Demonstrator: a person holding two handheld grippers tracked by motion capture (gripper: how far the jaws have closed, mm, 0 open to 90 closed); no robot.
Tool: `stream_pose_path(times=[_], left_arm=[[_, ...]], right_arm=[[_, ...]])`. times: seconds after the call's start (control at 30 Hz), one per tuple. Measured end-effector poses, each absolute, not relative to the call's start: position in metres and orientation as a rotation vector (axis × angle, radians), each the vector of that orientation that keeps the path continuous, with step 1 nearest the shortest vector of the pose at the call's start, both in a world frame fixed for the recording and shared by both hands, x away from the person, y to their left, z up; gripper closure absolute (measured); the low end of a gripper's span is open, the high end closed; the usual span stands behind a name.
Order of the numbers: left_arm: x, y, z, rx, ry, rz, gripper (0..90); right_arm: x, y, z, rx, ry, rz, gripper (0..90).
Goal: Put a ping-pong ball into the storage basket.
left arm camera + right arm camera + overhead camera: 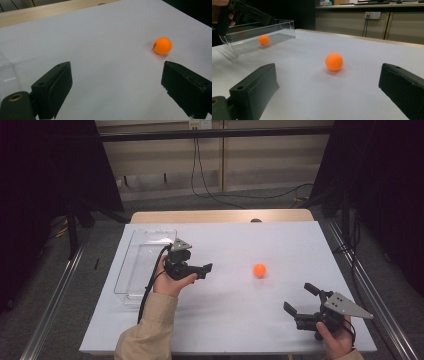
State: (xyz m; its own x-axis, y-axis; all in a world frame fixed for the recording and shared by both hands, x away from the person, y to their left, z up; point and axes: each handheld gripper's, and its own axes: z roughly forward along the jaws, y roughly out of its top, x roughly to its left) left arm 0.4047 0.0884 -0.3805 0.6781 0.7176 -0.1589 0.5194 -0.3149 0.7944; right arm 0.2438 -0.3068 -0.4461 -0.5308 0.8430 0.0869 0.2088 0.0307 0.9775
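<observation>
An orange ball (259, 270) rests on the white table top (235, 320), right of centre. My left gripper (206, 271) is held a little above the table beside a clear plastic box (145, 255), pointing right toward the ball. Its jaws stand wide open with nothing between them (116, 75), and the ball (162, 45) lies ahead at the upper right. My right gripper (297, 296) stays near the front right, open and empty (328, 82), with the ball (334, 62) straight ahead. An orange round shape (263, 40) shows through the box wall (284, 28); ball or reflection, I cannot tell.
The clear box (7, 72) lies lengthwise along the table's left side. A wooden strip (220, 216) borders the far edge. Metal rails (370, 290) run along both sides of the table, and cables (210, 190) lie on the floor beyond.
</observation>
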Motion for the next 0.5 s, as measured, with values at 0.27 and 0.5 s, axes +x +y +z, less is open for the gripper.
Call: stream_pose_path(times=[0.27,0.5], left_arm=[[0.403,0.082,-0.382,1.999,0.943,0.27,9.8],[0.402,0.077,-0.383,2.008,0.934,0.258,9.8]], right_arm=[[0.244,-0.307,-0.446,1.066,1.778,1.536,1.3],[0.244,-0.307,-0.446,1.066,1.779,1.537,1.2]])
